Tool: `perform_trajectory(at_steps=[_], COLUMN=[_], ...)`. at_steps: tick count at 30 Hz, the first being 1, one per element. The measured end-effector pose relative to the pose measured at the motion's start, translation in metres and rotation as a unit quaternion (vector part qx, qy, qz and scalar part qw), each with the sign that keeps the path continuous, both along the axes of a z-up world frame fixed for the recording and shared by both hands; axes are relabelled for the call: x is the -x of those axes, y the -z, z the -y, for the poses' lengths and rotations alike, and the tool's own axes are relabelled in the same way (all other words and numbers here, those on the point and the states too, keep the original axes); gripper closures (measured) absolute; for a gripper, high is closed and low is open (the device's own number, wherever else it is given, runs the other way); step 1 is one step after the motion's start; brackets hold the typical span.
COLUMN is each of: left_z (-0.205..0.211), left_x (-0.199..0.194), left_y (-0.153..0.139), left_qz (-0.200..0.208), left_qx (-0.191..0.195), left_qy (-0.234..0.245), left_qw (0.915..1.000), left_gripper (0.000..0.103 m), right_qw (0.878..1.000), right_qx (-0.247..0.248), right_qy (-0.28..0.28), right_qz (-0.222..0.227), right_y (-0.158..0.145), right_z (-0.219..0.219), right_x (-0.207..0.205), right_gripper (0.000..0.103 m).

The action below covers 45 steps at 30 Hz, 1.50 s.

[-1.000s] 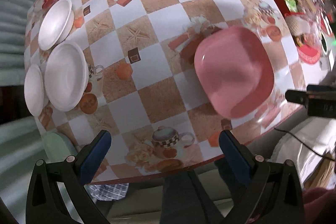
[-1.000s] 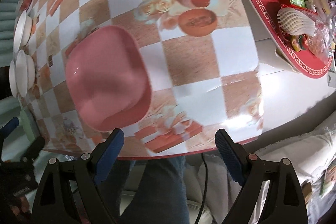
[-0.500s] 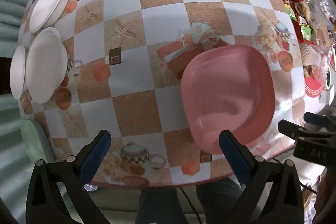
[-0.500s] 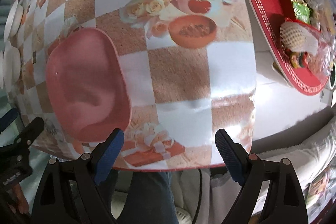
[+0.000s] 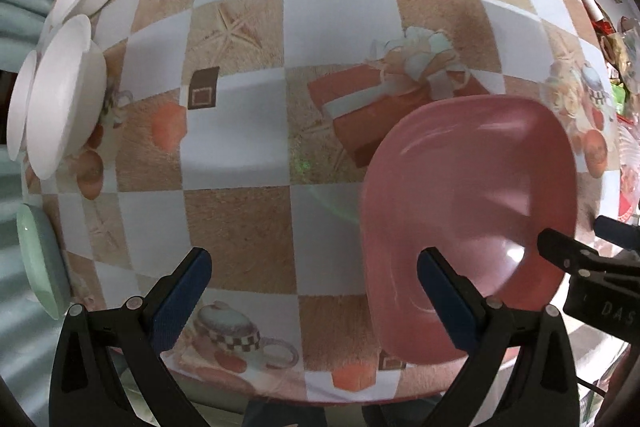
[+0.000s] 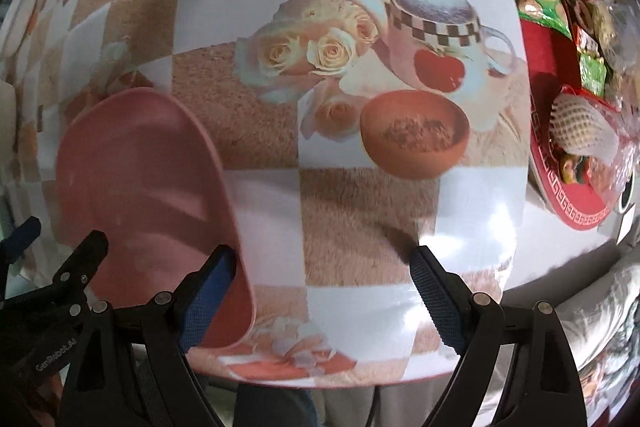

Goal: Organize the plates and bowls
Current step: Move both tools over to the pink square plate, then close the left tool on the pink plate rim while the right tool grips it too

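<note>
Pink, square-ish plastic plate with rounded corners (image 5: 468, 223) lying flat near the table's front edge, on the checked oilcloth table cover (image 5: 236, 219). Flanked by both tools: left gripper (image 5: 316, 291) wide open and empty above bare cloth, plate off to its right with the right-hand fingertip (image 5: 440, 287) overlapping its near rim; right gripper (image 6: 320, 287) likewise agape and empty, plate off to its left under the left-hand fingertip (image 6: 208, 287). Neither visibly touching. Roughly equal reach, judging by this. White round bowls (image 5: 60, 87) well apart at far left, pale green dish (image 5: 40, 259) at the left edge.
</note>
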<state>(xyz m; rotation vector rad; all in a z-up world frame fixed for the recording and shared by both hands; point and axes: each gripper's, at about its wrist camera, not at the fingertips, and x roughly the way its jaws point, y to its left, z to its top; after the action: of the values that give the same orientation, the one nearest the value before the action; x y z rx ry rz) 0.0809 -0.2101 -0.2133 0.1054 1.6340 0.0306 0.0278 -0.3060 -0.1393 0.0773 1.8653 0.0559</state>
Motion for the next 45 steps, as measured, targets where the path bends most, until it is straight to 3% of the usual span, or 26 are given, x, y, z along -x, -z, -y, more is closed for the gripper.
perform_trajectory(at_steps=[5, 9, 13, 23, 25, 28, 32, 34, 35, 36, 45], left_z=[-0.001, -0.008, -0.02, -0.016, -0.007, 0.006, 0.008, 0.011, 0.014, 0.017, -0.003], left_x=[0.001, 0.009, 0.01, 0.003, -0.005, -0.006, -0.007, -0.009, -0.009, -0.009, 0.006], left_y=[0.009, 0.012, 0.018, 0.017, 0.02, 0.015, 0.011, 0.011, 0.01, 0.009, 0.014], left_qz=[0.009, 0.016, 0.002, -0.013, -0.008, 0.003, -0.002, -0.003, -0.002, -0.002, 0.001], left_qx=[0.014, 0.023, 0.056, 0.05, 0.043, 0.03, 0.058, 0.059, 0.061, 0.064, 0.053], left_qy=[-0.004, -0.002, -0.039, -0.044, -0.029, 0.001, -0.003, 0.007, 0.017, 0.028, 0.049], left_qw=[0.9998, 0.9996, 0.9977, 0.9977, 0.9986, 0.9995, 0.9983, 0.9983, 0.998, 0.9976, 0.9973], left_gripper=[0.0, 0.0, 0.0, 0.001, 0.006, 0.017, 0.04, 0.049, 0.061, 0.071, 0.071], right_qw=[1.0, 1.0, 1.0, 1.0, 1.0, 0.999, 0.999, 0.998, 0.998, 0.997, 0.998], right_qx=[0.005, 0.002, -0.001, -0.001, -0.003, -0.008, -0.02, -0.034, -0.048, -0.06, -0.053], right_qy=[-0.019, -0.022, -0.021, -0.023, -0.022, -0.032, -0.036, -0.033, -0.029, -0.025, -0.016], right_qz=[0.007, 0.013, 0.018, -0.007, -0.001, 0.012, 0.027, 0.032, 0.032, 0.029, 0.017], right_y=[0.004, 0.004, 0.002, 0.013, 0.012, 0.004, -0.003, -0.006, -0.006, -0.006, -0.005], right_z=[-0.007, -0.009, -0.011, -0.003, -0.005, -0.011, -0.016, -0.018, -0.019, -0.02, -0.035], right_x=[-0.003, -0.002, -0.001, -0.006, -0.009, -0.009, -0.009, -0.009, -0.009, -0.009, 0.001], right_gripper=[0.002, 0.001, 0.0, 0.001, 0.008, 0.029, 0.054, 0.07, 0.086, 0.089, 0.089])
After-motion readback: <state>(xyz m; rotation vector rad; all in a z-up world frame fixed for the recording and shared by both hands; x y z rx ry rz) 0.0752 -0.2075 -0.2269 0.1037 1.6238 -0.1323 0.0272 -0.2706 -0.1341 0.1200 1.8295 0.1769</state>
